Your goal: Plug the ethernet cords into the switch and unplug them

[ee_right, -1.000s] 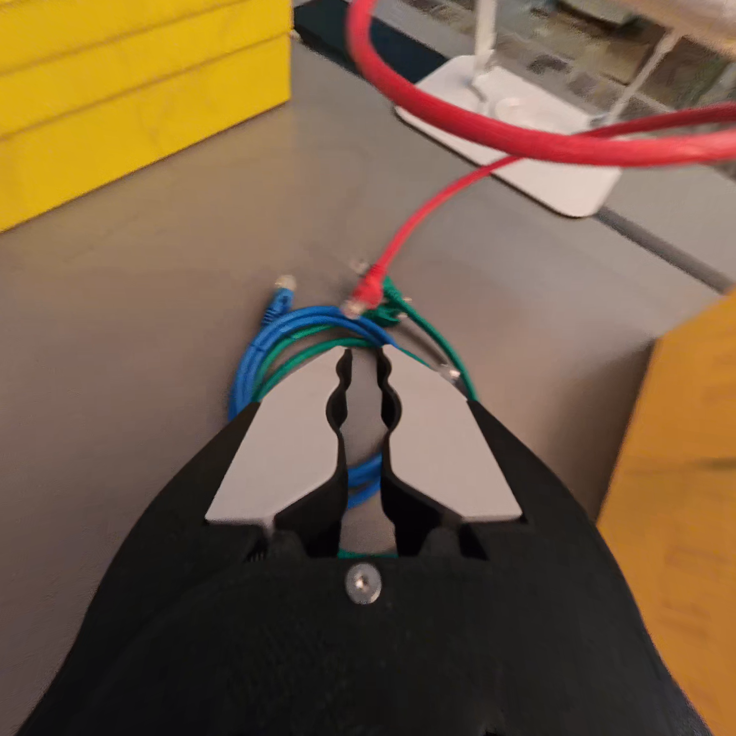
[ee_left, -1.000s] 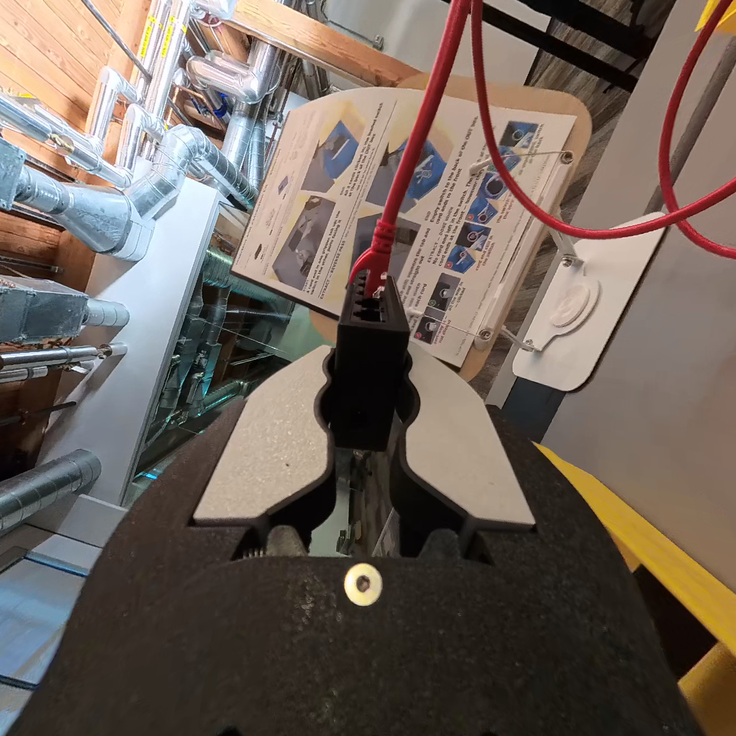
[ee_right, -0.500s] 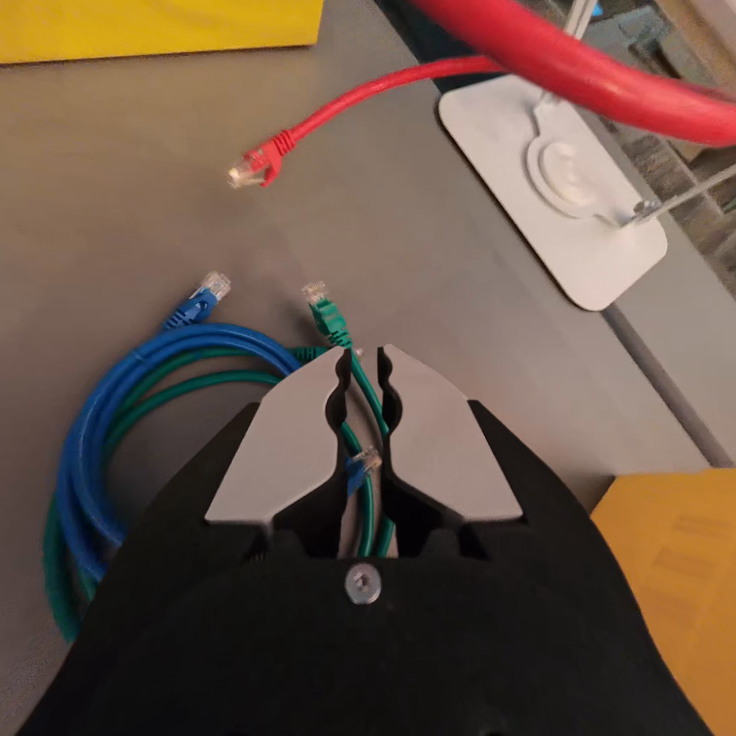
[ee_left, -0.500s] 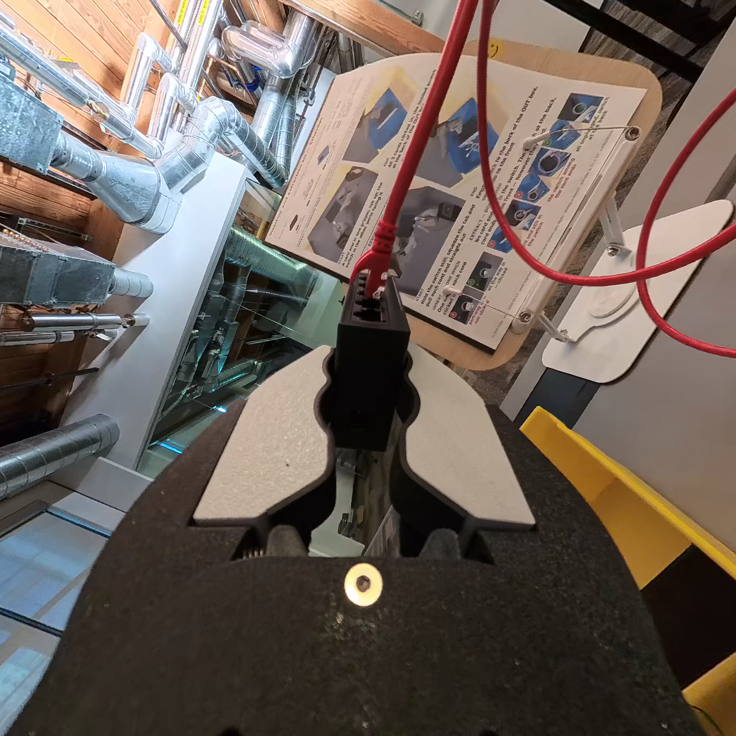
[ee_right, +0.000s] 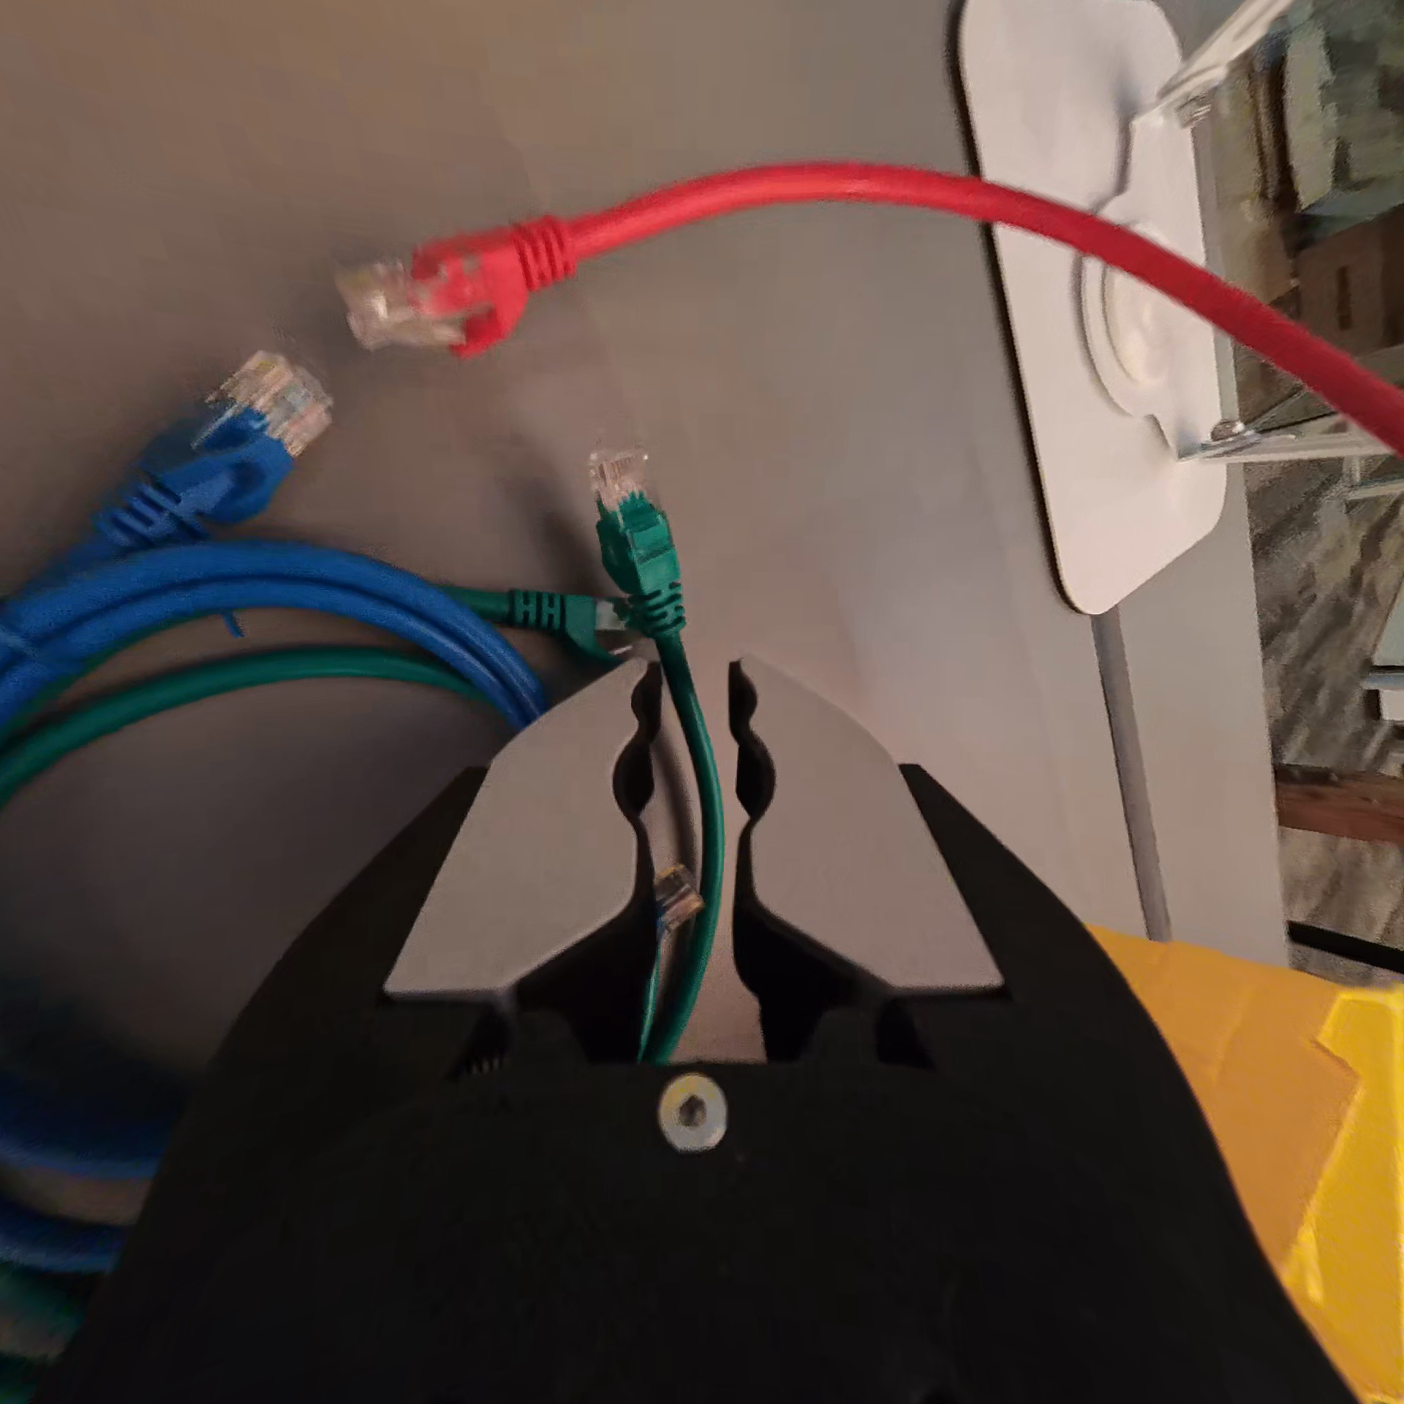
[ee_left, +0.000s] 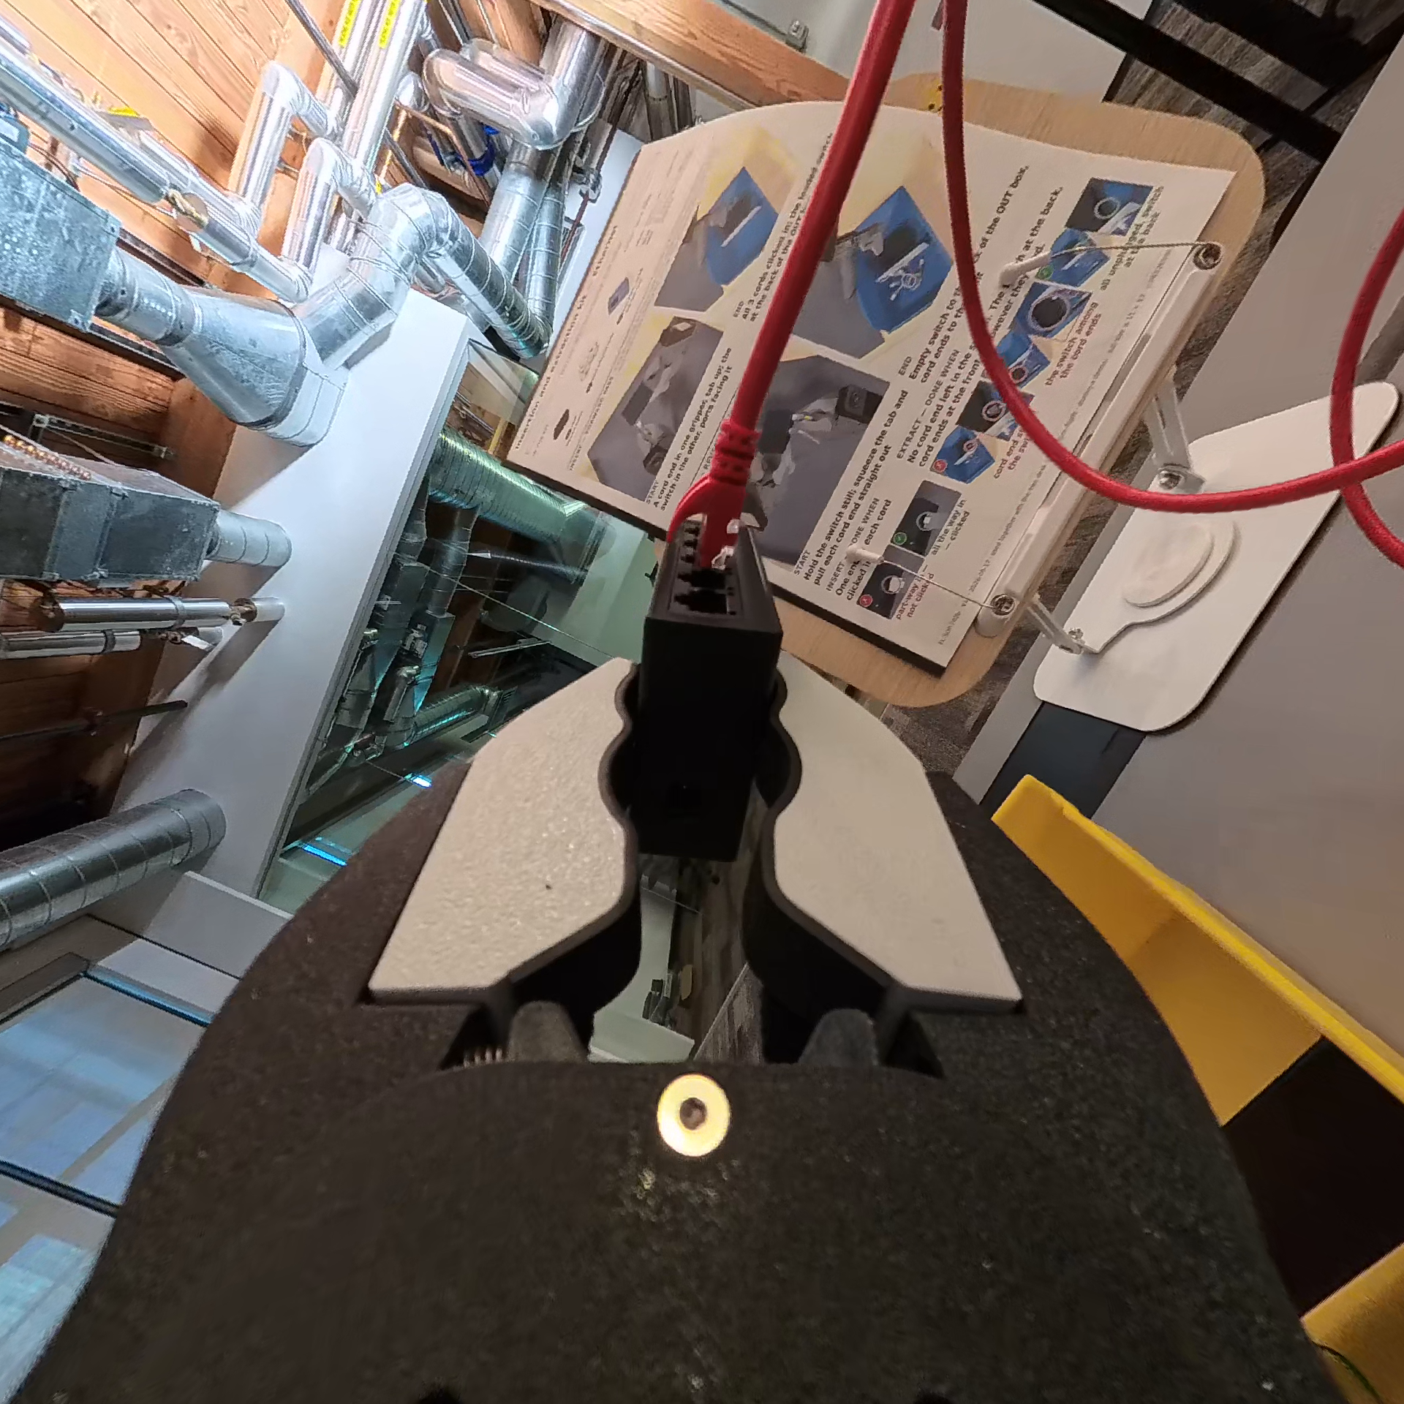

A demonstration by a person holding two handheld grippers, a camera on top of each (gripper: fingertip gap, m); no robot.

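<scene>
My left gripper (ee_left: 706,672) is shut on a small black switch (ee_left: 710,729), held up with its ports facing away. A red cord's plug (ee_left: 722,486) sits in one port, and the cord loops up and off to the right. In the right wrist view the red cord's free plug (ee_right: 456,285) hangs over the grey table (ee_right: 836,456). My right gripper (ee_right: 690,668) is open just over a green cord (ee_right: 703,760) that runs between its fingers, unclamped. The green plug (ee_right: 634,532) lies just beyond the tips. A blue cord's plug (ee_right: 251,433) lies to the left.
A second green plug (ee_right: 562,611) and the coiled blue cord (ee_right: 304,585) lie at the left fingertip. A white stand base (ee_right: 1102,304) holds an instruction board (ee_left: 912,342) at the table's far edge. A yellow bin (ee_right: 1291,1139) stands at the right. Spacing between my two grippers at the tips: around 35 centimeters.
My right gripper has moved in over the cords, and the green cord now runs between its fingers. The red free plug has swung closer. My left gripper still holds the switch.
</scene>
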